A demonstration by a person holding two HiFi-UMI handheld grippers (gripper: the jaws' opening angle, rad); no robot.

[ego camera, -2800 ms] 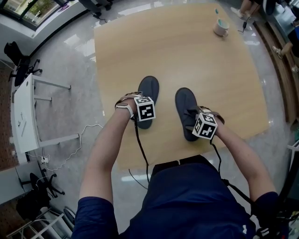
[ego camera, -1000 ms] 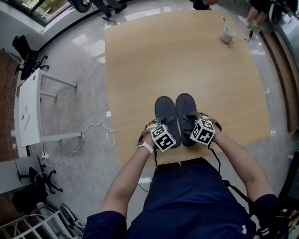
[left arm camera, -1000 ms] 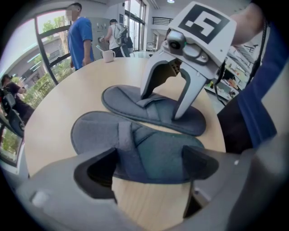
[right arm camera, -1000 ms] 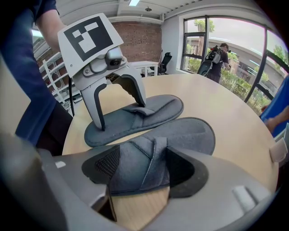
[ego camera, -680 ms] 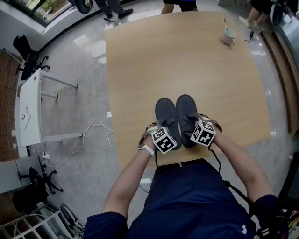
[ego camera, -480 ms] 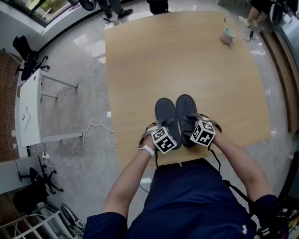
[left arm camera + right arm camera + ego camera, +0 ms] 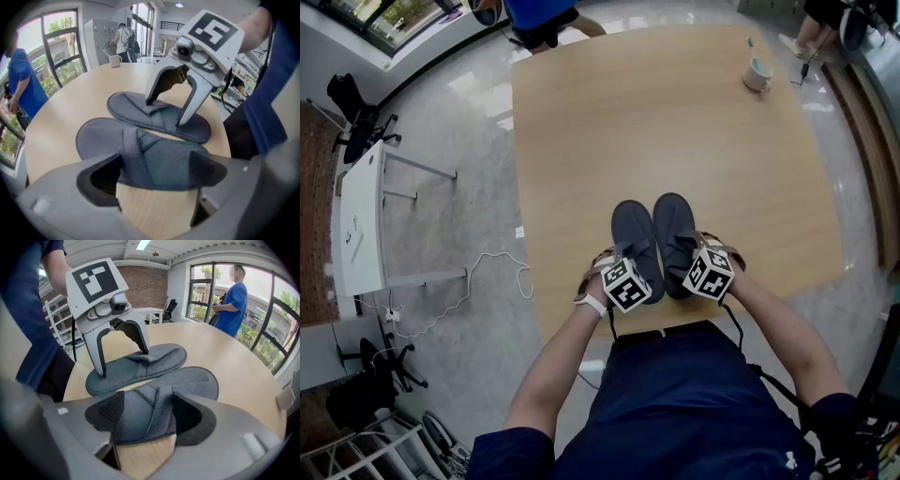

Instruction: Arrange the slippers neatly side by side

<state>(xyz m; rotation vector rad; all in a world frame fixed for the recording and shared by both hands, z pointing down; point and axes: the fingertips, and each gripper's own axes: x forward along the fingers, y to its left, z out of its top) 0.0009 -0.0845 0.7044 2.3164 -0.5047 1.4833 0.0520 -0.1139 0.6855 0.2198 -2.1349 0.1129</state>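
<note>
At the near edge of the bench [image 7: 675, 122], the left gripper [image 7: 157, 173] and the right gripper [image 7: 150, 416] are both released, jaws spread astride the heels. The left slipper [image 7: 633, 230] and right slipper [image 7: 673, 225] lie touching, toes pointing far. The arranging looks done, with only lifting away left. A mug [image 7: 757, 73] stands far right.

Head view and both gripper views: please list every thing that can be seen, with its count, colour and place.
slippers: 2, dark grey, side by side near the table's near edge
table: 1, light wood, centre
mug: 1, pale, far right corner of the table
white desk: 1, on the floor at left
cable: 1, white, on the floor beside the table
office chair: 1, black, far left
person in blue: 1, by the table's far edge
left gripper: jaws apart, astride the left slipper
right gripper: jaws apart, astride the right slipper
</note>
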